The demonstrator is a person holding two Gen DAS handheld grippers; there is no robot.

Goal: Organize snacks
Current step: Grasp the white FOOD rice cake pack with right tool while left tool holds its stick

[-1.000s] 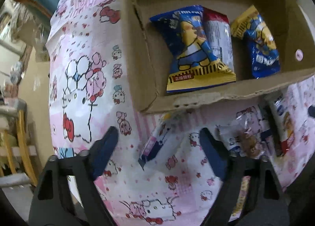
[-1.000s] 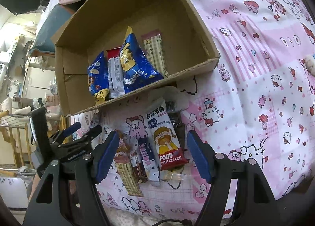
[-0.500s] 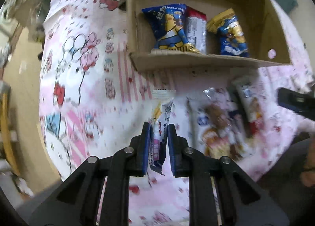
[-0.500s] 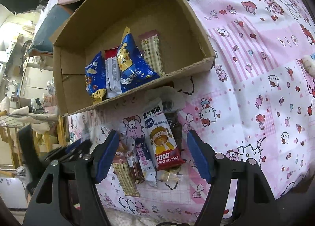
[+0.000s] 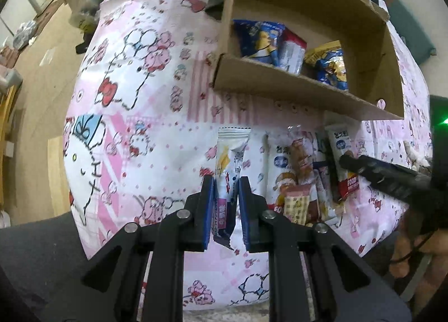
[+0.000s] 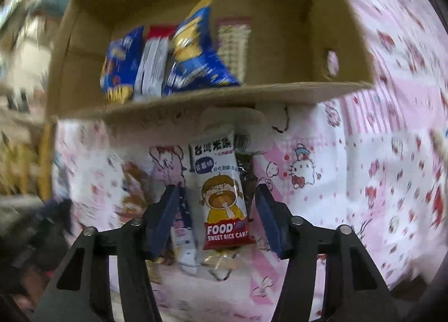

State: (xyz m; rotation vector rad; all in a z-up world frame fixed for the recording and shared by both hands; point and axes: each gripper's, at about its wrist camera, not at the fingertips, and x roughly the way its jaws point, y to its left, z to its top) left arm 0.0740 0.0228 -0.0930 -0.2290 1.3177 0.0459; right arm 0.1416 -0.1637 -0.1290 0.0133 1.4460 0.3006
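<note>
L gripper point(image 5: 226, 207) is clamping a white snack bar point(image 5: 227, 170), long axis pointing toward the cardboard box point(image 5: 296, 89). R gripper point(image 6: 217, 217) jaws are closing astride the rice cake pack point(image 6: 221, 196), not yet pinching.

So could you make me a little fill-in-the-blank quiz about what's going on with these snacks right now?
1. The left gripper is shut on a slim white ____.
2. The packets already put away sit inside a ____ box.
3. The right gripper has its jaws closing around a packet marked sweet rice ____.
4. Everything rests on a cloth that is mostly white and ____.

Missing words: snack packet; cardboard; cake; pink
</note>
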